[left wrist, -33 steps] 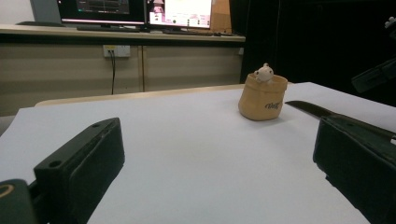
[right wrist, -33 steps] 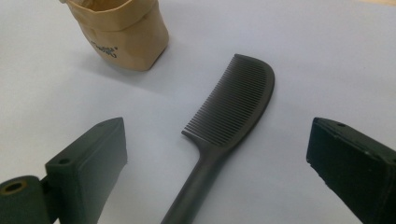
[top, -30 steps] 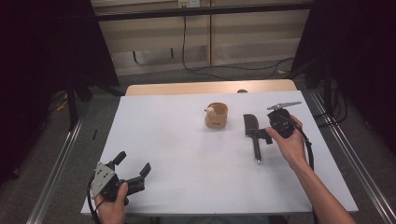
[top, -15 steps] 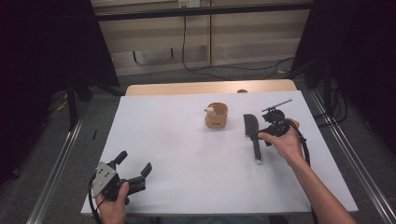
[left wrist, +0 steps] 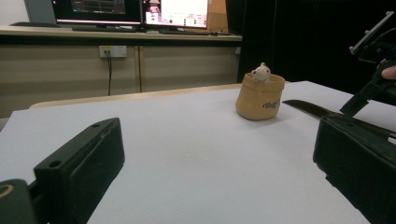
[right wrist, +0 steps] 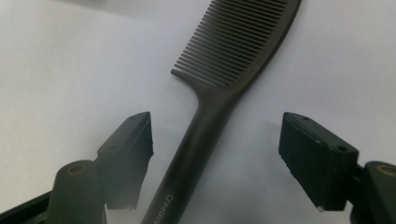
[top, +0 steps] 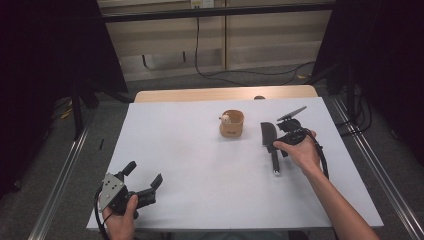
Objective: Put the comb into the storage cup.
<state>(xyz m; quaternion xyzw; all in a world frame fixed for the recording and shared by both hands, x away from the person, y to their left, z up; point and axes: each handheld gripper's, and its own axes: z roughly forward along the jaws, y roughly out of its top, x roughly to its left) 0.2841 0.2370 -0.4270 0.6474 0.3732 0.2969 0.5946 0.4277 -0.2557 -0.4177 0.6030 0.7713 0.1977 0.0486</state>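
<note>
A black comb lies flat on the white table, teeth end toward the far side. My right gripper points down over its handle. Its jaws have just been closing, and the handle lies between them with a gap on each side, untouched. A small tan pouch with a little white figure peeking out stands left of the comb. Near the front left corner my left gripper rests open, its fingers wide apart with nothing between them.
A wooden table edge runs behind the white surface. Cables lie on the floor beyond it. Metal rails run along both sides of the table. Monitors stand on a far counter in the left gripper view.
My right gripper has moved down and left over the comb handle. The left hand has stayed where it was.
</note>
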